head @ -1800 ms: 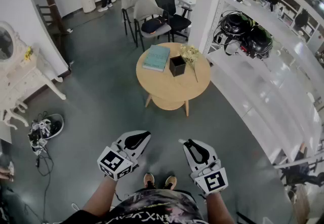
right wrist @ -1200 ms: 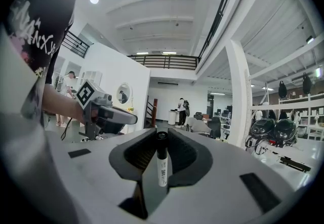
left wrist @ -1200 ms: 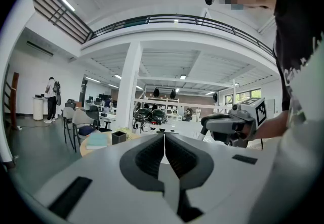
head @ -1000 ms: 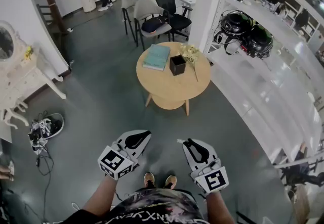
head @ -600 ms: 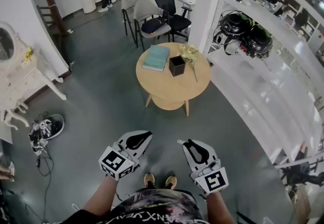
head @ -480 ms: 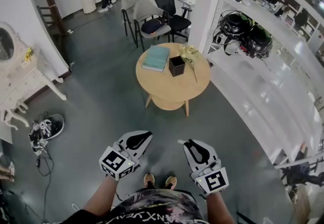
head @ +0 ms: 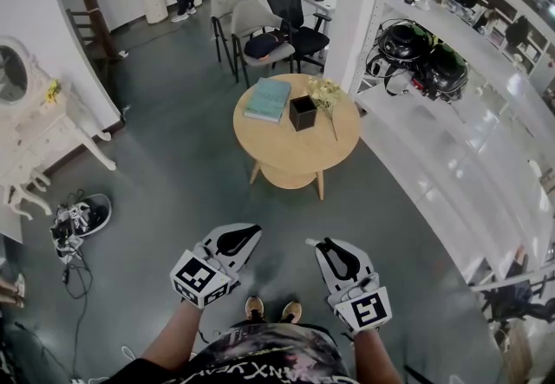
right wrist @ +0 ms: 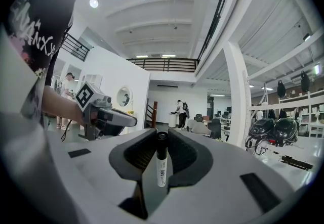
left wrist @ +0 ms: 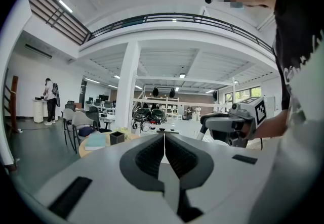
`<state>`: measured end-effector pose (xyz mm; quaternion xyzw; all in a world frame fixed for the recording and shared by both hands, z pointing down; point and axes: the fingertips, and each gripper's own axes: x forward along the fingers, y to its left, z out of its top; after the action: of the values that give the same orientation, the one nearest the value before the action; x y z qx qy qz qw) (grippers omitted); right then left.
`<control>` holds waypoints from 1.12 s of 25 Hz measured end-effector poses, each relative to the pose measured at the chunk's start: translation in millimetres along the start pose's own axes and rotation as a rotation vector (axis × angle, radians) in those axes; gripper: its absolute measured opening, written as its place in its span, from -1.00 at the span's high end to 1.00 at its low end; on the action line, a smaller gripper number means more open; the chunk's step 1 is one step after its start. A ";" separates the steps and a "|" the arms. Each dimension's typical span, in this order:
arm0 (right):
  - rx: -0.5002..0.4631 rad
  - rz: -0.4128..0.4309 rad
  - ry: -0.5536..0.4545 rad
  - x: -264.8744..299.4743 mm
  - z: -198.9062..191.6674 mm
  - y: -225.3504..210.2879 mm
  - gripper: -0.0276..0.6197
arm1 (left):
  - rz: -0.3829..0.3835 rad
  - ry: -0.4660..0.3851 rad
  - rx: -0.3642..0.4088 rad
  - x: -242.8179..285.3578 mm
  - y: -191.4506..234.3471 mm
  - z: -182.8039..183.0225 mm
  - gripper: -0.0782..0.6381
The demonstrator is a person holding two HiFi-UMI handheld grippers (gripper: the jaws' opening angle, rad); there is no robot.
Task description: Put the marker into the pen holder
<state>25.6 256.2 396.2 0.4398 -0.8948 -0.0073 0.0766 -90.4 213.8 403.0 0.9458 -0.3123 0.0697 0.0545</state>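
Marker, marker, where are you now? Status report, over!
Right hand-held gripper shut on marker. Left hand-held gripper shut, empty. Pen holder ahead on round table, book and flowers beside it.

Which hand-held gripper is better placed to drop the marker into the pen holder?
Right. The right hand-held gripper clamps the marker; the left hand-held gripper is shut and empty. The pen holder stands on the table ahead.

Pen holder (head: 303, 112) on table (head: 290, 155) centre — book (head: 268, 99) left of it, flowers (head: 326, 94) right; chairs (head: 260, 25) behind.
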 end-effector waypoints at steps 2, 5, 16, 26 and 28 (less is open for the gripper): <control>-0.003 0.003 0.000 -4.3 -1.1 -1.3 0.69 | 0.004 0.000 0.003 1.2 -4.2 -0.1 0.72; -0.025 0.000 -0.023 -11.8 -1.3 -4.8 0.69 | 0.009 -0.002 0.006 3.2 -12.8 -1.6 0.72; -0.044 0.003 -0.034 -43.1 -12.9 -4.2 0.68 | 0.022 -0.006 0.017 3.0 -45.3 -10.7 0.72; -0.062 0.005 -0.074 -62.6 -16.6 -8.7 0.68 | 0.024 0.002 0.030 7.9 -74.2 -18.4 0.72; -0.058 0.005 -0.078 -65.3 -16.9 -8.3 0.68 | 0.025 0.003 0.032 8.5 -78.2 -19.0 0.72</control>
<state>73.9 303.5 403.7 0.4345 -0.8976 -0.0504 0.0545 -38.7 274.1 418.5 0.9425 -0.3229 0.0767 0.0390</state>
